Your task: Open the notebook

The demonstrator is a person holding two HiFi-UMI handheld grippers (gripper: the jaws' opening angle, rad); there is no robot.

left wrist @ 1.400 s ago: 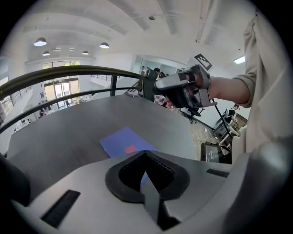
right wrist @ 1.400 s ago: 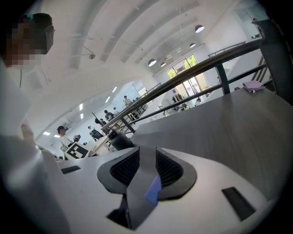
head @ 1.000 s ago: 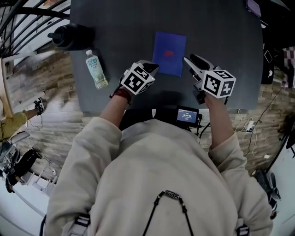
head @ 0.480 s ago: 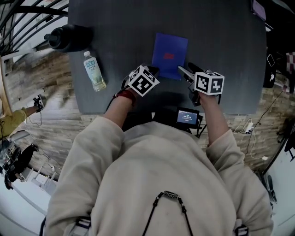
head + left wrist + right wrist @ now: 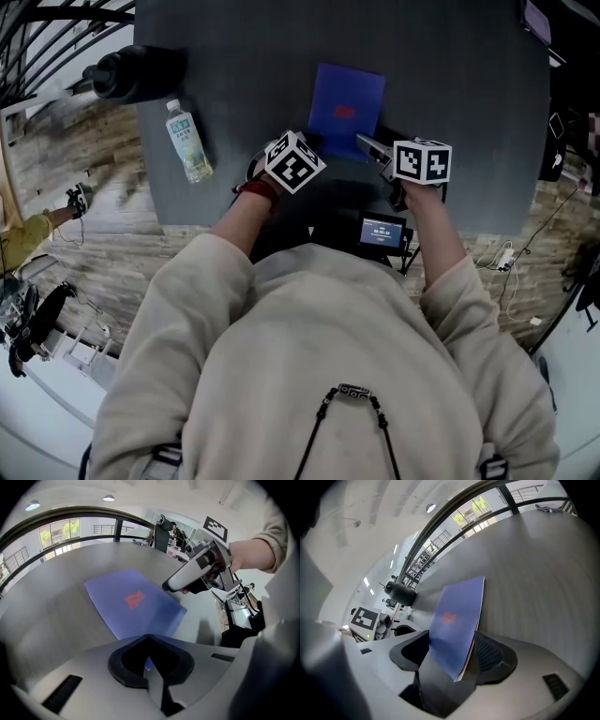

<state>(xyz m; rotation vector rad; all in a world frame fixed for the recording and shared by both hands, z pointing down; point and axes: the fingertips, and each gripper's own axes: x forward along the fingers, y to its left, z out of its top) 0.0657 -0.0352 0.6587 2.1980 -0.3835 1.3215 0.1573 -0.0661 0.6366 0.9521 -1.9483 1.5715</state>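
My right gripper [image 5: 452, 657], jaws just opened wide, straddles the notebook [image 5: 457, 613] corner; left gripper [image 5: 149, 654] jaws together. Pinching all pages would lift everything.

No word can be read for certain. The blue notebook [image 5: 347, 101] carries a small red mark [image 5: 344, 112] on its cover, too blurred to spell out. The bottle [image 5: 187, 142] has a pale label with illegible print. A small screen [image 5: 382, 230] shows pale digits, too tiny to read. The left cube [image 5: 295, 161] and the right cube [image 5: 422, 159] each bear black-and-white square markers
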